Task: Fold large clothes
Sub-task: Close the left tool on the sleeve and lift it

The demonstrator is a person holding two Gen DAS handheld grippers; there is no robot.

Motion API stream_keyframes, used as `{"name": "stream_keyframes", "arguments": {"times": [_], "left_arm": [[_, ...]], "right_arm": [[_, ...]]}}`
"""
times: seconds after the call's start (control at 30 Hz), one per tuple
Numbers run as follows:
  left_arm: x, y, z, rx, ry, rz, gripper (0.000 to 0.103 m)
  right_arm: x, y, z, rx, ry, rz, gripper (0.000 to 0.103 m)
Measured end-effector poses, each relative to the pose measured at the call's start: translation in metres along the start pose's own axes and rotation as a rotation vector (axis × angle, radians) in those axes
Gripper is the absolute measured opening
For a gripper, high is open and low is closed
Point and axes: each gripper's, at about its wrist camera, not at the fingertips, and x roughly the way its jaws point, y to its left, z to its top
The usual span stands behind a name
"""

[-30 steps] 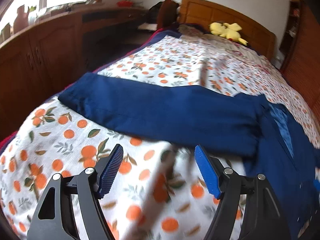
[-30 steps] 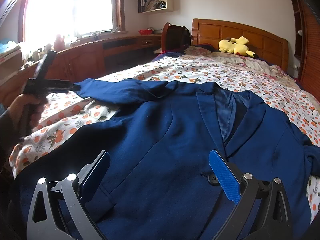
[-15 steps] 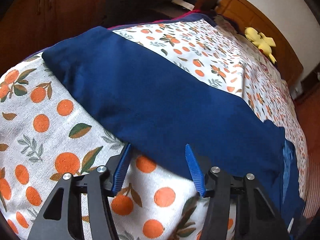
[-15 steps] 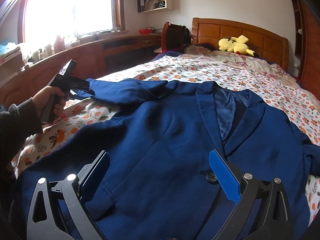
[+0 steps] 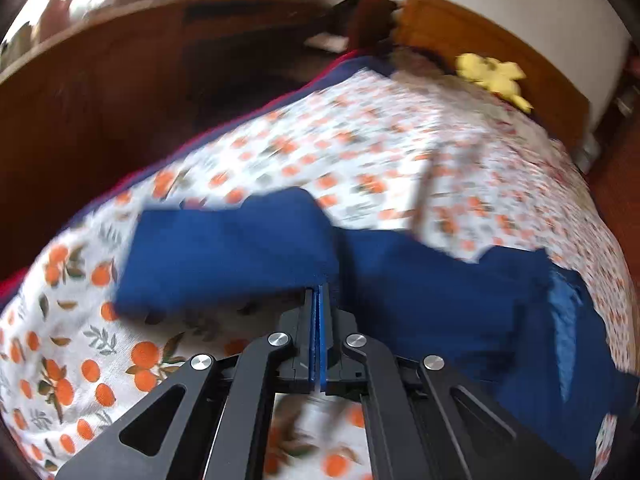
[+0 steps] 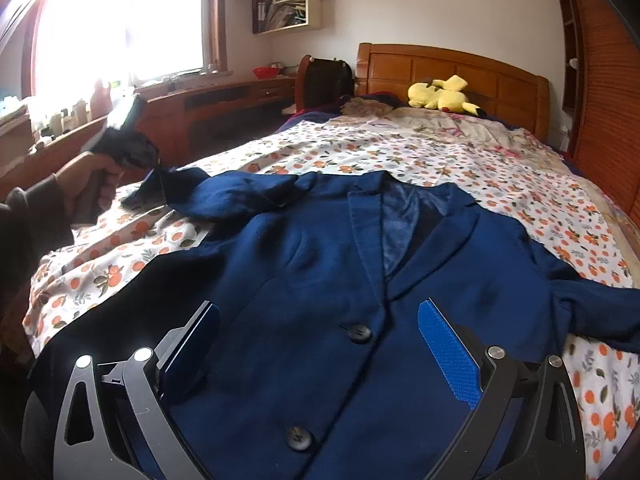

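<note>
A blue jacket lies flat on the bed, front up. The left tongs are pressed together, pinching the sleeve and lifting its end at the far left. The right tongs are spread wide over the near buttons, pinching nothing.
</note>
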Motion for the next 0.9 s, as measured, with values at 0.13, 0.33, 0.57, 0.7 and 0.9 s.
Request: {"name": "stream_keyframes", "arguments": {"times": [0.13, 0.33, 0.57, 0.7, 0.9], "left_arm": [[-0.047, -0.064, -0.005, 0.147, -0.067, -0.026, 0.0], [-0.099, -0.146, -0.036, 0.314, -0.122, -0.098, 0.0], [-0.122, -0.21, -0.086, 0.449, -0.116, -0.157, 0.0], [-0.116, -0.224, -0.115, 0.503, -0.085, -0.167, 0.001], [-0.104, -0.216, -0.146, 0.531, -0.038, -0.18, 0.01]], "right_arm": [[-0.014, -0.009, -0.002, 0.012, -0.007, -0.014, 0.096], [-0.034, -0.02, -0.008, 0.019, -0.013, -0.046, 0.096], [-0.051, -0.034, -0.013, 0.033, -0.032, -0.077, 0.096], [-0.049, -0.043, -0.017, 0.045, -0.013, -0.093, 0.096], [-0.042, -0.047, -0.022, 0.047, 0.014, -0.102, 0.096]]}}
